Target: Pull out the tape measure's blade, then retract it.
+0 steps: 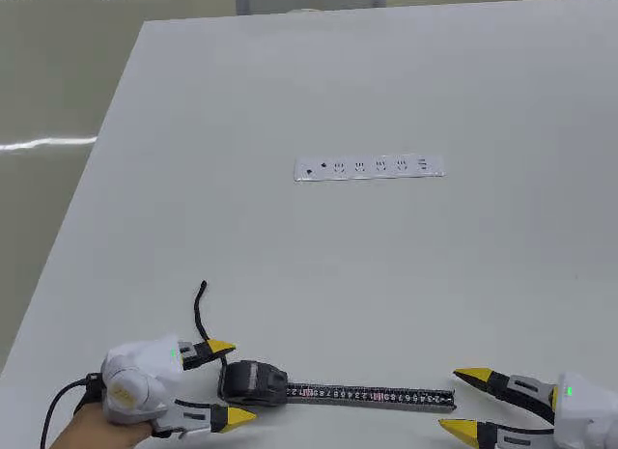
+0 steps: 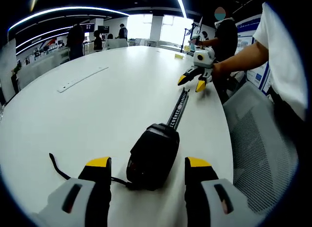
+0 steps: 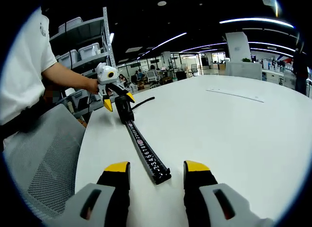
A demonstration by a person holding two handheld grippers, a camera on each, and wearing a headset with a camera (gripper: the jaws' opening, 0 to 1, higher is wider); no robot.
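At the bottom of the head view, the tape measure's black case (image 1: 253, 381) sits on the white table (image 1: 386, 266) with its blade (image 1: 372, 397) drawn out flat to the right. The pull looks done and the retraction not yet begun. The left gripper (image 1: 235, 382), in the lower left of the frame, has its yellow-tipped jaws spread wide on either side of the case. In the left gripper view a gap shows on both sides, so it brackets the case without clamping it, probably to stop the case sliding when the blade runs back. The right gripper (image 1: 458, 401), in the lower right, is also spread wide. In the right gripper view the blade's end hook (image 3: 161, 176) lies on the table just ahead of the gap between the jaws, gripped by neither. With the blade lying free and extended like this, its lock is probably holding it, or friction on the table is. A thin black wrist strap (image 1: 201, 309) trails from the case up the frame, clear of the blade's path. A white power strip (image 1: 368, 167) lies well apart at the centre of the frame and plays no part.
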